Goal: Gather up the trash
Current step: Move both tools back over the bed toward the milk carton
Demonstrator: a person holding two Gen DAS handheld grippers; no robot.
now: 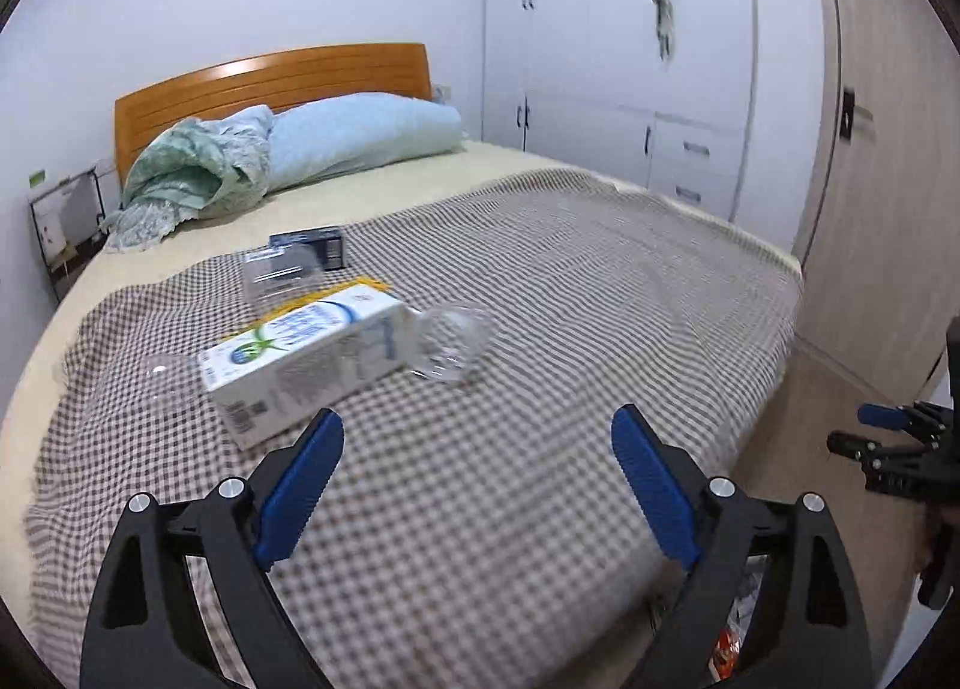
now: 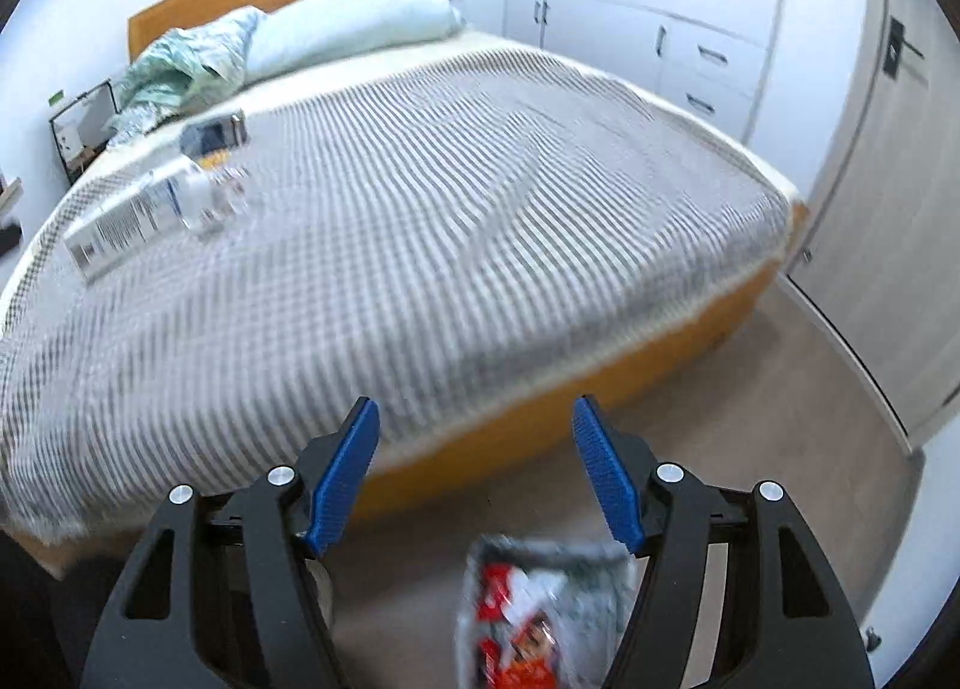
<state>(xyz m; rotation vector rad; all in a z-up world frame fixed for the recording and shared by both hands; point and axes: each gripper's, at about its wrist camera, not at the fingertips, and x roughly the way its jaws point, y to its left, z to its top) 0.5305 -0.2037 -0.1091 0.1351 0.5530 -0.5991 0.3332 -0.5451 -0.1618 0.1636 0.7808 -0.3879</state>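
Trash lies on the left part of the checked bedspread (image 1: 540,329). There is a white carton (image 1: 300,365) on its side, with a clear plastic cup (image 1: 453,347) at its right end and another clear cup (image 1: 165,380) at its left. Behind them sit a clear plastic box (image 1: 282,269) and a dark box (image 1: 312,248). My left gripper (image 1: 477,414) hangs open and empty above the bed, short of the carton. My right gripper (image 2: 475,404) is open and empty over the floor by the bed's foot, above a clear trash bag (image 2: 540,611) with red wrappers inside. The right wrist view shows the carton (image 2: 132,221) far left.
A pillow (image 1: 360,137) and a crumpled green cover (image 1: 192,173) lie at the wooden headboard (image 1: 270,83). White wardrobes (image 1: 630,59) and a door (image 1: 870,179) line the right side. A black rack (image 1: 60,233) stands left of the bed. Beige floor (image 2: 750,419) runs along the bed's foot.
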